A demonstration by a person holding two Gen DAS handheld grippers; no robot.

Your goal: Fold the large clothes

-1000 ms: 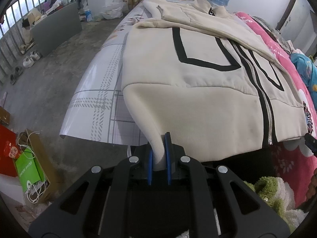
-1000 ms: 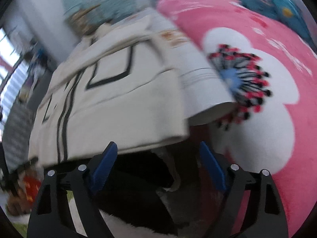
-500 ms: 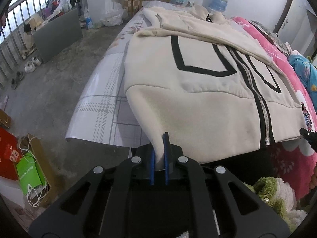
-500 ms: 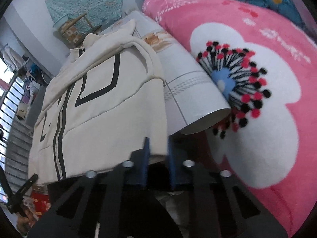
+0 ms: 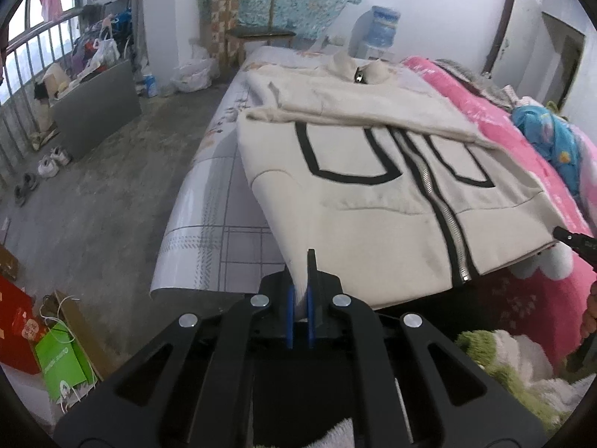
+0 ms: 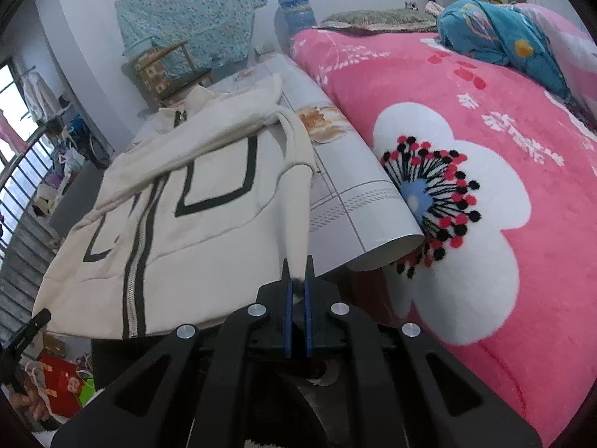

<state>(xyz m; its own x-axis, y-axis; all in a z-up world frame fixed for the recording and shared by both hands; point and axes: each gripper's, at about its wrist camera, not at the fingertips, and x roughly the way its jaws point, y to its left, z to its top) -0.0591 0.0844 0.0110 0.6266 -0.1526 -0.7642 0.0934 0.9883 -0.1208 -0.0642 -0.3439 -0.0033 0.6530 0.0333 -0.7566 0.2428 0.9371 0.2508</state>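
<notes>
The cream jacket (image 5: pixel 373 201) lies flat on the bed (image 5: pixel 201 216), zipper running straight away from the person, collar at the far end. The left gripper (image 5: pixel 300 298) is clamped on the near left hem corner, and the right gripper (image 6: pixel 296 291), its jaws just closed, pinches the near right corner, each equally close to its corner.

Home bedroom, lived-in: bed w/ pink floral blanket (image 6: pixel 485 224), water jug (image 5: pixel 381 26) by the wall, shoes (image 5: pixel 48 162) on bare concrete floor (image 5: pixel 112 201), laundry hanging near barred window (image 5: pixel 33 48).
</notes>
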